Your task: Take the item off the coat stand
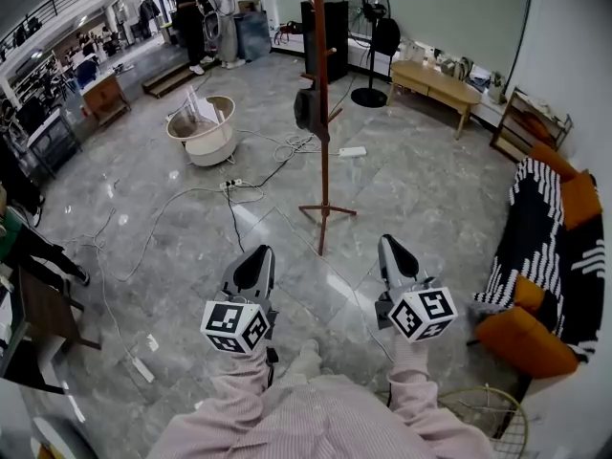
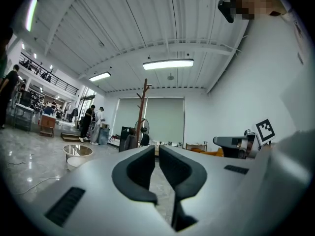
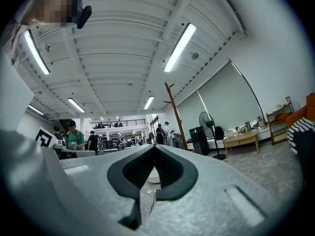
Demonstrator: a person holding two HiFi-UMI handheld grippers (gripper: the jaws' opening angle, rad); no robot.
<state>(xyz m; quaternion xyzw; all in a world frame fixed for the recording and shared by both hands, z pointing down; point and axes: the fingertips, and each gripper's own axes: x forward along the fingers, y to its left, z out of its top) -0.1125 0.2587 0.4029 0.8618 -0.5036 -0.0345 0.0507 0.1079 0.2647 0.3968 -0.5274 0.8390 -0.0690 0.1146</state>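
Observation:
A tall wooden coat stand [image 1: 322, 113] rises from the grey stone floor straight ahead of me. A dark bag [image 1: 308, 108] hangs from one of its pegs about halfway up. Both grippers are held low and well short of the stand's foot. My left gripper [image 1: 259, 253] is shut and empty, and my right gripper [image 1: 388, 244] is shut and empty too. In the left gripper view the stand [image 2: 143, 112] and the bag [image 2: 130, 142] show far off beyond the closed jaw tips [image 2: 156, 149]. The right gripper view has the stand [image 3: 174, 114] above its closed jaws [image 3: 154, 149].
A white round tub [image 1: 203, 127] and loose cables [image 1: 239, 194] lie on the floor left of the stand. Behind it are a floor fan [image 1: 368, 27] and a low wooden table [image 1: 435, 82]. A sofa with orange cushions [image 1: 555, 256] lines the right side. People [image 1: 201, 17] stand far back.

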